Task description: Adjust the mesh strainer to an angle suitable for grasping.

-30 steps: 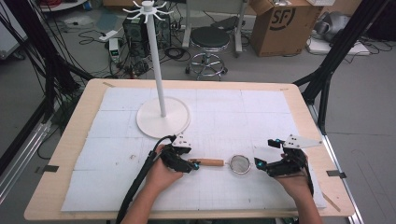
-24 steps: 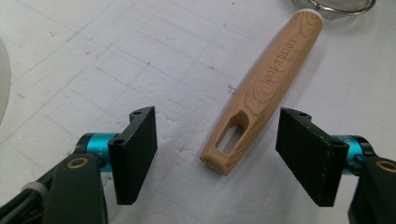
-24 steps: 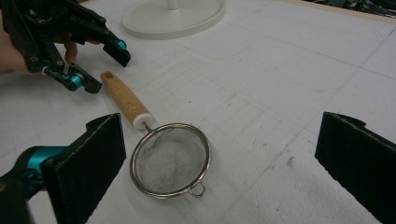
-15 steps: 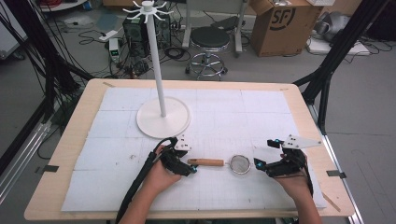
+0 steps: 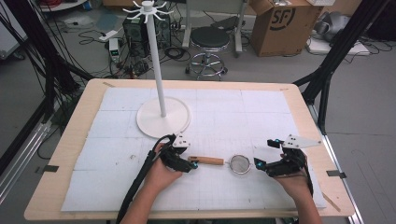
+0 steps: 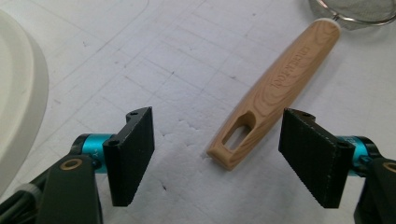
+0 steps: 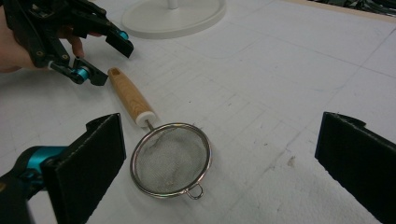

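A small metal strainer lies flat on the white mat, its mesh bowl [image 5: 240, 164] to the right and its wooden handle [image 5: 208, 160] pointing left. My left gripper [image 5: 190, 164] is at the handle's slotted end [image 6: 238, 135]. Its jaws have just been opening and now stand open on either side of that end [image 6: 218, 140] without touching it. My right gripper [image 5: 265, 154] is wide open just right of the mesh bowl [image 7: 170, 158], low over the mat [image 7: 224, 154], with nothing between its pads. The left gripper [image 7: 105, 58] also shows in the right gripper view, at the handle's far end.
A white hook stand rises on a thin pole [image 5: 155, 60] from a round base [image 5: 163, 116] behind the left hand; the base's rim [image 6: 18, 93] is close to the left gripper. The wooden table edge [image 5: 70, 140] frames the mat. A black cable [image 5: 140, 182] trails from the left gripper.
The left gripper's jaws stand a little wider around the handle's end. Both hands and the strainer have stayed in place.
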A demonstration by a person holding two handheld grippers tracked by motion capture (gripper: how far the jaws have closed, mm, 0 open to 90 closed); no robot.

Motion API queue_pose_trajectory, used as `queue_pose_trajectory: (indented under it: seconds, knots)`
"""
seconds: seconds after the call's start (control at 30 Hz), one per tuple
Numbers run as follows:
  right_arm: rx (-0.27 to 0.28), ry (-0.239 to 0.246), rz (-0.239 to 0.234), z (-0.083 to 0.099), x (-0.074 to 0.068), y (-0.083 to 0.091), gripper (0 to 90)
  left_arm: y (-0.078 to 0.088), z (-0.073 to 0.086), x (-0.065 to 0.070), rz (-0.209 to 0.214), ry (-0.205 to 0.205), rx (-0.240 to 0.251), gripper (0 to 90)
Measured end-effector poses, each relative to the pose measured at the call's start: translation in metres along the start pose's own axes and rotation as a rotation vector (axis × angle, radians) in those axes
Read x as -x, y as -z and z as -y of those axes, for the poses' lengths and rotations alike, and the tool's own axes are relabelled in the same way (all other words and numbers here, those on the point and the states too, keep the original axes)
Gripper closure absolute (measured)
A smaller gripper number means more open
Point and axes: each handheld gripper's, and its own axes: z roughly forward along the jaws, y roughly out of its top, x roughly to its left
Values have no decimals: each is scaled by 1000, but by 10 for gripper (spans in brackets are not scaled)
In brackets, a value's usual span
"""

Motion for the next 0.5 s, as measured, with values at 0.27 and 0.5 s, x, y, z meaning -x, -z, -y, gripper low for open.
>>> queue_pose_trajectory:
  seconds: [0.27,0.5]
  knots:
    - [3,1,0,0,-1,0,6,26,3,0,22,-24,37,177]
    - [-4,7,2,0,-1,-1,6,52,8,-1,25,-41,93,126]
